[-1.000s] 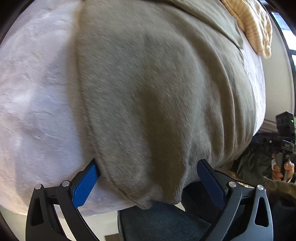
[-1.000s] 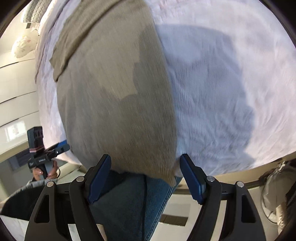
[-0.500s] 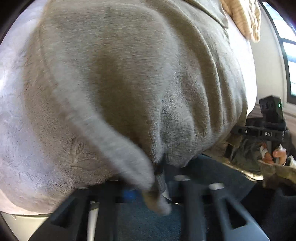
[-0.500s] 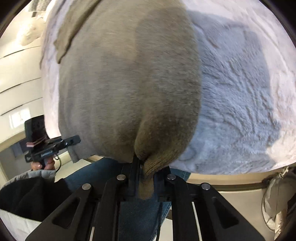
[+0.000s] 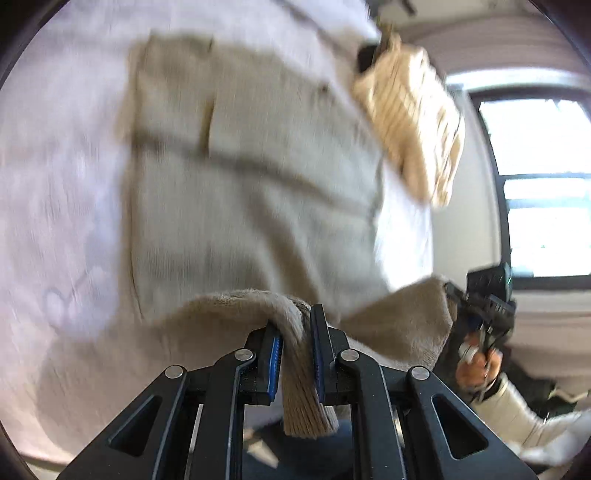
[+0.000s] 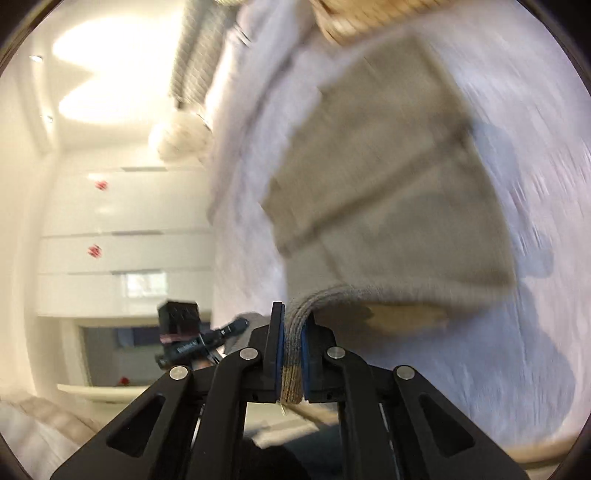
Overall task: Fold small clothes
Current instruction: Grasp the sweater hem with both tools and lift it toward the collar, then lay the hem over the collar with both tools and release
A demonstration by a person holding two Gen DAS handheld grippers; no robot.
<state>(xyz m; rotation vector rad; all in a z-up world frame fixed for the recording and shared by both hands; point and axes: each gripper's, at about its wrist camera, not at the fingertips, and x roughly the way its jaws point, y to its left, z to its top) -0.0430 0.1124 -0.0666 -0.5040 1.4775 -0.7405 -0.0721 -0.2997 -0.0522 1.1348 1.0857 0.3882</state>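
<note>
A grey-beige knit garment [image 5: 240,177] lies spread on a pale fluffy blanket [image 5: 55,184]. My left gripper [image 5: 297,354] is shut on its ribbed bottom hem, lifted off the blanket. My right gripper [image 6: 291,354] is shut on the other hem corner; the garment [image 6: 388,192] stretches away from it, its sleeves folded across the body. The right gripper also shows at the right of the left wrist view [image 5: 484,314], and the left gripper at the left of the right wrist view [image 6: 192,339]. Both views are motion-blurred.
A cream ribbed knit garment [image 5: 413,122] lies beyond the collar end, also in the right wrist view [image 6: 362,18]. A bright window [image 5: 543,184] is on the right. White cabinets [image 6: 122,240] stand past the blanket's left edge.
Both grippers, open around the hem a second ago, have shut on it and lifted it up off the blanket. The views have swung upward over the garment.
</note>
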